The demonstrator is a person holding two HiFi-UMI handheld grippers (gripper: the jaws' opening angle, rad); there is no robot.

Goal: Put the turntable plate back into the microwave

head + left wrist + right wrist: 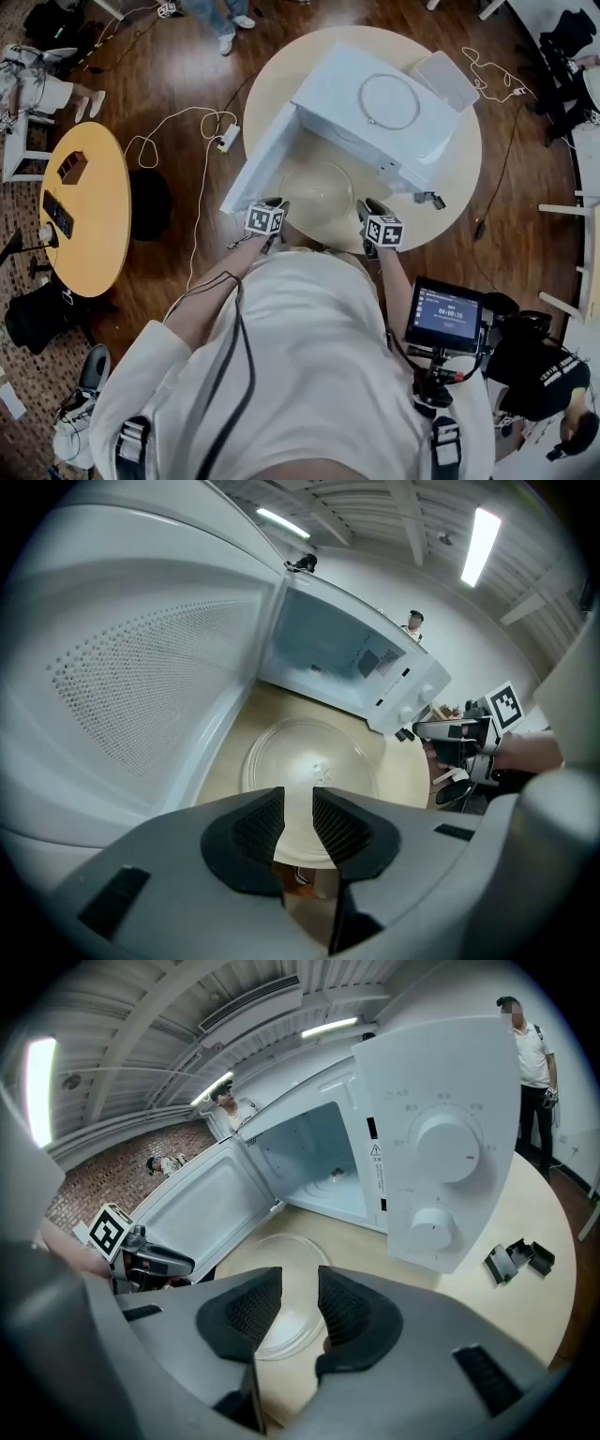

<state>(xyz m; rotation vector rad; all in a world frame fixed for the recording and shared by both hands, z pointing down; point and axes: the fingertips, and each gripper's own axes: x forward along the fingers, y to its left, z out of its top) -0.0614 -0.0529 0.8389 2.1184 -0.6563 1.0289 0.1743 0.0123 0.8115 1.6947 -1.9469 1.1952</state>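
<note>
Clear smooth glass turntable plate [317,192], glossy wht plastic microwave [375,103] & matt wood table [272,84].

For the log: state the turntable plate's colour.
Turntable plate: clear, colourless glass; left gripper view shows it best.

Cream short-sleeved shirt [309,375], black cable [249,366] down it (grey buckled straps [133,442]); left gripper [298,797] and right gripper [300,1277] grey.

Setting: open lab or recording space, not a kitchen. Microwave [375,103] stands on a round worktop [459,187] over wood floor [525,234]. Loose cables [201,197] cross the floor. Strip lights [483,541], bare ceiling beams [141,1026], brick wall [94,1180].
</note>
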